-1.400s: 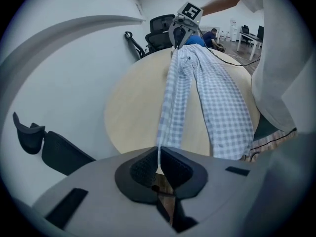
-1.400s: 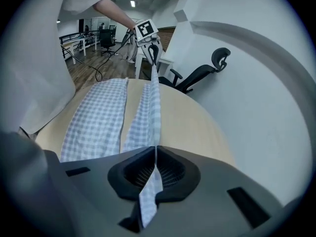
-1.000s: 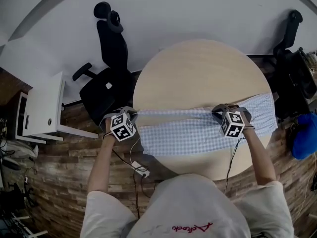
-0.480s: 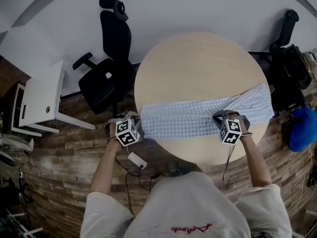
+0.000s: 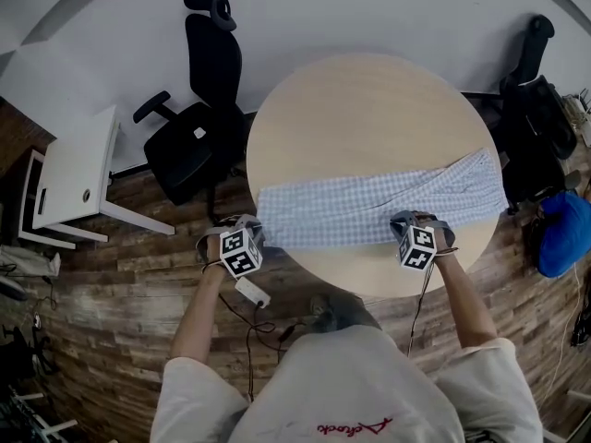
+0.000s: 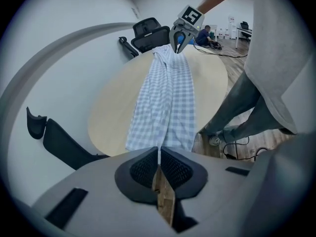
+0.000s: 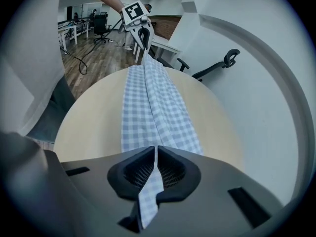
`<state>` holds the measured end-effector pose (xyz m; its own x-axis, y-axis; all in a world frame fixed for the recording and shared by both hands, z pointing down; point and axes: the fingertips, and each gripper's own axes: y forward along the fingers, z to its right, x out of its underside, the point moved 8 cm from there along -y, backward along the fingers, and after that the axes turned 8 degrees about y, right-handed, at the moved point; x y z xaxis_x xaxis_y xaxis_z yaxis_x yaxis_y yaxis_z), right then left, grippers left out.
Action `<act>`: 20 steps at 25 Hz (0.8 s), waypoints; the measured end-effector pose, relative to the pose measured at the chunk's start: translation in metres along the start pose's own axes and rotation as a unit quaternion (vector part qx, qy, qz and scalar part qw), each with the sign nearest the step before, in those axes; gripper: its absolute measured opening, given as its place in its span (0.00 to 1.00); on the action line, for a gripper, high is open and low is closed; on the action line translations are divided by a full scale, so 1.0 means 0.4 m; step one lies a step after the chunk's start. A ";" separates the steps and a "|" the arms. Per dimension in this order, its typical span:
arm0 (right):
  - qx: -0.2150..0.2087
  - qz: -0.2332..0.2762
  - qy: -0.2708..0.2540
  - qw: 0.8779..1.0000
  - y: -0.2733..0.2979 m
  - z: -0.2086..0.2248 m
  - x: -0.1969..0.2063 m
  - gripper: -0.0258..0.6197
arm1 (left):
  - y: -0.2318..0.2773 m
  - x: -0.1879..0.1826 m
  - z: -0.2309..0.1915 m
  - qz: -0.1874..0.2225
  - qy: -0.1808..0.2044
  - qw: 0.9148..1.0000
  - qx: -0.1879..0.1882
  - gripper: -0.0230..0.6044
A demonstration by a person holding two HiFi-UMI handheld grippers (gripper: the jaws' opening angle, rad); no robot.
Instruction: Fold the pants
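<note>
The left gripper (image 5: 251, 240) sits at the lower left rim of the round pale wooden table (image 5: 369, 109), its jaws pinched together on one end of the light blue-and-white checked cotton pants (image 5: 369, 209). Only a thin sliver of cloth shows between the pads. The pants lie as a long, narrow band across the lower half of the tabletop, from that rim up toward the right edge, already doubled lengthwise by the look of it. At lower right, the right gripper (image 5: 413, 224) is closed on the near edge, with a strip of checked fabric running through its jaws.

The cloth looks light, thin and limp. It will likely sag wherever it is unsupported and slide easily on the smooth wood, so hems and corners seem the best places to hold. The left pinch looks shallow and could slip.

To the left, a white side cabinet (image 5: 69, 183) and a black office chair (image 5: 199, 146) stand near the table, and a white power strip with its cable (image 5: 251, 293) lies on the wood floor below the left hand. The upper half of the tabletop is bare, giving room to carry one end over. At the right rim the pants reach the table's edge, where a second black chair (image 5: 534, 81) and a blue bag (image 5: 565, 238) stand close.
</note>
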<state>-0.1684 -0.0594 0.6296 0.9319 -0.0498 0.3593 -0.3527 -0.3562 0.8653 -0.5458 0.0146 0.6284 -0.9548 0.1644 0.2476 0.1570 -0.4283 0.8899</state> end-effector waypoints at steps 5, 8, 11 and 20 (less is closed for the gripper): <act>0.008 -0.019 -0.004 1.000 0.060 0.033 0.022 0.16 | -0.016 -0.007 0.010 -0.001 0.003 1.000 -0.006 0.11; 0.014 -0.027 -0.019 0.999 0.097 0.062 0.015 0.21 | -0.029 0.000 0.027 -0.002 0.007 1.000 -0.007 0.11; 0.006 -0.037 -0.036 0.999 0.122 0.087 0.008 0.21 | -0.039 -0.002 0.053 0.001 0.011 1.000 -0.007 0.11; -0.034 -0.048 -0.088 0.994 0.149 0.092 -0.012 0.21 | 0.054 0.034 0.166 -0.017 0.028 0.998 0.052 0.11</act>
<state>-0.1907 -0.1148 0.6666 0.9597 -0.1832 0.2131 -0.2613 -0.3028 0.9165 -0.5386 0.0665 0.6764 -0.9720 0.1260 0.1982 0.1476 -0.3289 0.9328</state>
